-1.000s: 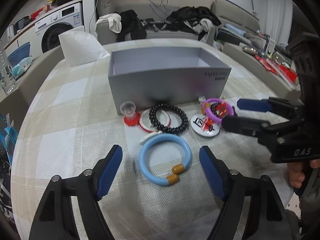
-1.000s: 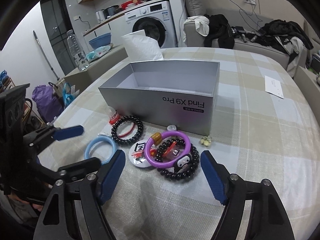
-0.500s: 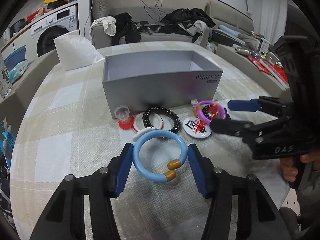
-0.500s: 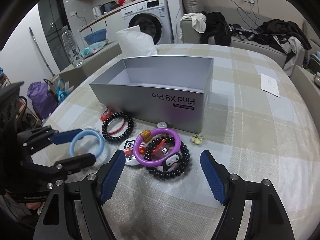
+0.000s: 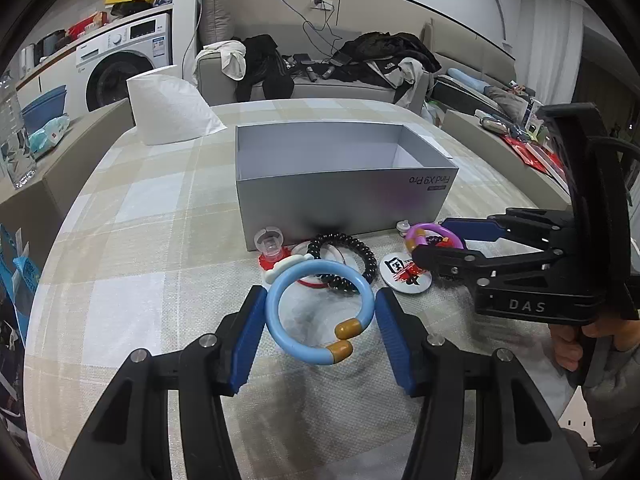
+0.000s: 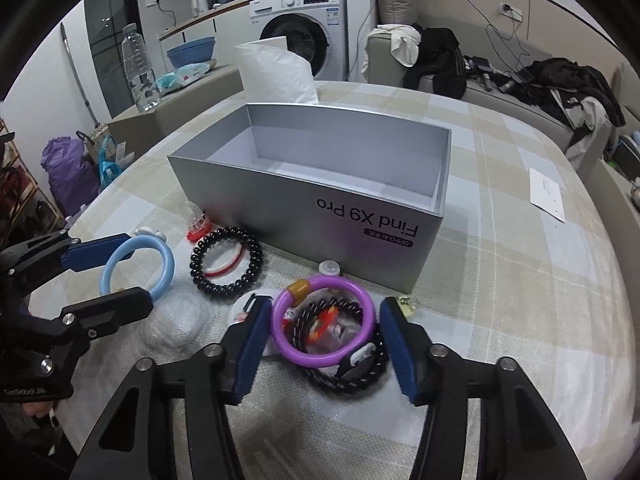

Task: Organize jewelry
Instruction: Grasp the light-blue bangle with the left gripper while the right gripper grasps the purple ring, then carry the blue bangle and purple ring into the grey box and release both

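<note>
Your left claw [image 5: 320, 322] has both blue pads against the sides of the blue bangle [image 5: 316, 308], gripping it on the checked tabletop [image 5: 140, 248]. Just beyond it lie a small clear cup on a red base [image 5: 270, 244] and a black bead bracelet [image 5: 346, 258], with a round badge [image 5: 404, 272] to their right. Behind them stands the open grey box [image 5: 340, 196], nothing visible inside. Further right, your right claw [image 6: 324, 336] is closing around the purple bangle [image 6: 324, 320]; its pads sit just beside the ring, and I cannot tell whether they press it. A black bracelet [image 6: 360, 376] lies under that ring, near the box's front wall.
</note>
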Demonstrator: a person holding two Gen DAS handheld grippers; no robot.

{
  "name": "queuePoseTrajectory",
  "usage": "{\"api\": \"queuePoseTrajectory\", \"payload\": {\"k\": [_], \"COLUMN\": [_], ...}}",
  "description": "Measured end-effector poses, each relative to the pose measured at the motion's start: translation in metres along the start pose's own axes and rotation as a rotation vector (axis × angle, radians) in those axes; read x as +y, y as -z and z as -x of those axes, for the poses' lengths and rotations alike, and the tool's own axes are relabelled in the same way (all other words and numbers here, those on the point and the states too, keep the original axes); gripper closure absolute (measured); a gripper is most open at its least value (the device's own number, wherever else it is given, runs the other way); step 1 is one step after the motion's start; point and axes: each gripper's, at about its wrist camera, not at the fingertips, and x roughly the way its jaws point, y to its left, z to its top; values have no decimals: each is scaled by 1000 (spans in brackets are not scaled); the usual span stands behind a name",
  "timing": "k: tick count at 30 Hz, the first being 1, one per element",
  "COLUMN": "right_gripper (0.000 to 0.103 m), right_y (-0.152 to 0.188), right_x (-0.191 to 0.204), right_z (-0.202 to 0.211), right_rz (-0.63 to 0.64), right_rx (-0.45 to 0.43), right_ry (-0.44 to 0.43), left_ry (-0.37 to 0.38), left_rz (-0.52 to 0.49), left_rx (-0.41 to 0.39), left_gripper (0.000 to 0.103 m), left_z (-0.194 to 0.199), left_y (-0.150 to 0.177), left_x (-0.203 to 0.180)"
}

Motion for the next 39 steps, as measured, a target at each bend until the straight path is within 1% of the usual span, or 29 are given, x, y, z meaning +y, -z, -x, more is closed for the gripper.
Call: {"api": "queuePoseTrajectory", "payload": {"k": [5,15,17,20,28,35,39], "right_gripper": [55,56,56,56,56,56,56], "right_y": [6,12,11,9,4,-11,-20], "right_x": [-3,-6,-10,-18,-23,-25,-28], "right_z": [9,40,46,51,64,73,74], "right_rz": [-21,-72,-98,-148,-161,-169,-172], "right_rx": [-20,-148,-173,-201,-248,-295,-315], "right_ry": [-12,-72,-109,-137,-129,-129,-132], "left_ry": [-2,-10,-10,-18,-33,-55,-61], "left_rz": [6,18,21,19,34,17,13], "left_rx": [-8,-61,-70,-84,-121,-179,-197], "left_gripper": [53,53,53,53,53,53,53], "left_z": [1,13,14,15,19,25,23], "left_y": [-1,-4,-6,-9,-21,-37,-43], "left_x": [1,3,4,3,6,5,6]}}
